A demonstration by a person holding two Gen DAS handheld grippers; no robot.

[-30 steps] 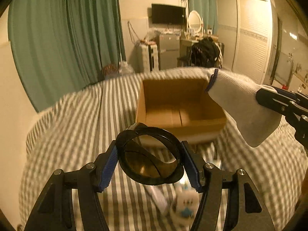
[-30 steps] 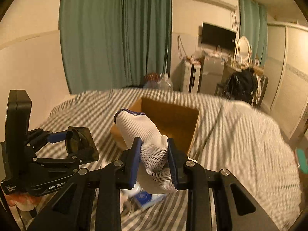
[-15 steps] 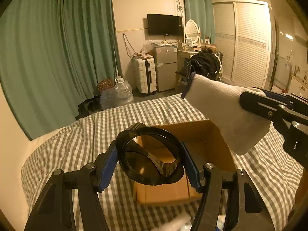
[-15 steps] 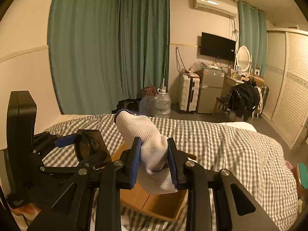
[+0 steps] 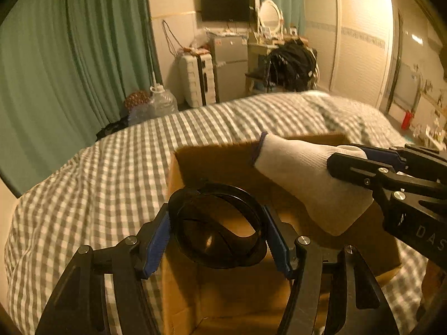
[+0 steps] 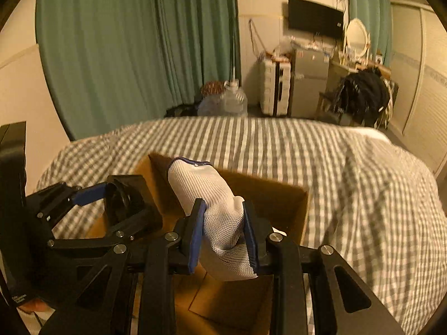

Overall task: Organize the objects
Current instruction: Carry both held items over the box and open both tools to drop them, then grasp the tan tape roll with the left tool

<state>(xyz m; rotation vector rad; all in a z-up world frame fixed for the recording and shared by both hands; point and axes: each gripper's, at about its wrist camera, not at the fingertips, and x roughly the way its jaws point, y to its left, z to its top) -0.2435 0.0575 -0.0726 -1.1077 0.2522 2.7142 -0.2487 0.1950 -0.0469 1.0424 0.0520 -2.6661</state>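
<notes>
We are holding both loads over the open cardboard box, which is lying directly below the fingers. The left gripper is clamping the dark sunglasses and the right gripper is pinching the white glove, whose cuff is pointing up and away. Both grippers are hanging about equally close above the opening, so the drop looks to us like a plain release downward.

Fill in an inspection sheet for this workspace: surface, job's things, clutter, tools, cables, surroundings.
Surface: checked bedspread over a bed.
Job's things: open cardboard box on the bed; dark sunglasses and white glove, both held above the box.
Clutter: nothing seen on the bed near the box.
Tools: left tool shut on the sunglasses; right tool shut on the glove.
Cables: wires hang on the wall left of the TV.
Surroundings: green curtains, suitcase, fridge, water jug, mirror, wardrobe.
</notes>
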